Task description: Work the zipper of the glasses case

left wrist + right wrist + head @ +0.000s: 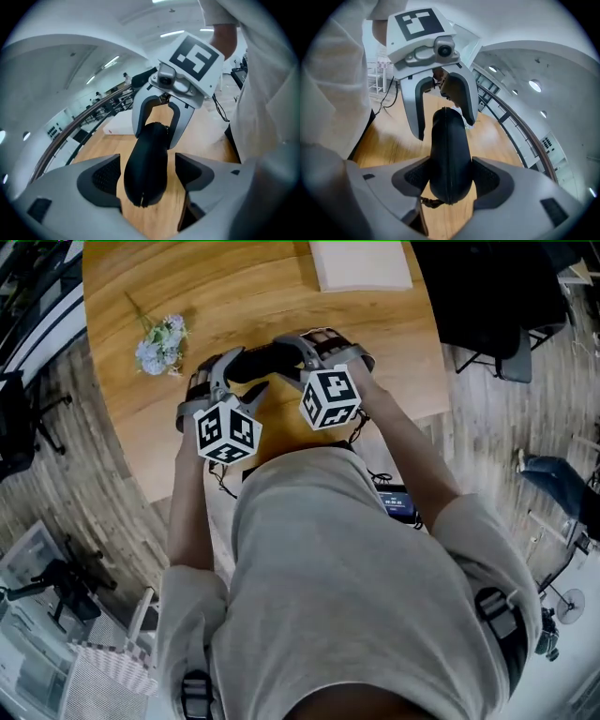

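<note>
A black glasses case (pixel 267 360) is held off the round wooden table (pixel 234 287) between my two grippers. My right gripper (pixel 449 180) is shut on one end of the case (pixel 449 154), both pads pressing its sides. The zipper seam runs along its top and a small pull (pixel 429 202) hangs under the near end. My left gripper (pixel 150 173) stands open astride the other end of the case (pixel 146 164), with a clear gap at its right pad (pixel 194 171). In the head view the left gripper (pixel 246 373) and the right gripper (pixel 289 360) face each other.
A small bunch of pale flowers (pixel 161 343) lies on the table to the left. A white flat box (pixel 361 265) sits at the far edge. A black chair (pixel 497 306) stands beyond the table on the right, on a wooden floor.
</note>
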{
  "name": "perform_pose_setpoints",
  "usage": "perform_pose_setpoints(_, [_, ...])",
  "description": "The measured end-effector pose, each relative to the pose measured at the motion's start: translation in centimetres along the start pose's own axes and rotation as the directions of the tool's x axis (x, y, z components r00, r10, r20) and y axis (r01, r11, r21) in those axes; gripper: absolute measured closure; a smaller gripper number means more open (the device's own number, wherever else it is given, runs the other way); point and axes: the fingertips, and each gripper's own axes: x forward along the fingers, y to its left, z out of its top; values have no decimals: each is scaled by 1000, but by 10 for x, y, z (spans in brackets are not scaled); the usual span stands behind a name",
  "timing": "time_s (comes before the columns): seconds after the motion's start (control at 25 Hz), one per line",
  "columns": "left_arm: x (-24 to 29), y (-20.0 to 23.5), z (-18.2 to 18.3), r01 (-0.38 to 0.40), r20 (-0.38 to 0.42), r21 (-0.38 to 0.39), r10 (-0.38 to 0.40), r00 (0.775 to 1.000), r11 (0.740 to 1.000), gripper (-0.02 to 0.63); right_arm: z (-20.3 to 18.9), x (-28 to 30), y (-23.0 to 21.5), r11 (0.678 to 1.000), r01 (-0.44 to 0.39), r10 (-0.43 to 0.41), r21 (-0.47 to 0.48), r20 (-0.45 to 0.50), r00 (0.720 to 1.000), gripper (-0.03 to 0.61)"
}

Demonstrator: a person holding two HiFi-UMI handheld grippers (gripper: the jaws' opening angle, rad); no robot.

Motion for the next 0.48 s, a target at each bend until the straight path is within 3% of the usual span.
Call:
perform_pose_setpoints(0.28, [10,-10,18,45,-5,183,-44,999,982,267,18,-24,9,1000,4,-5,24,40,999,291])
perform_pose_setpoints(0.48, [11,-12,24,54,14,216,-58,998,975,313,14,-29,6,998,12,-14,61,31,999,291])
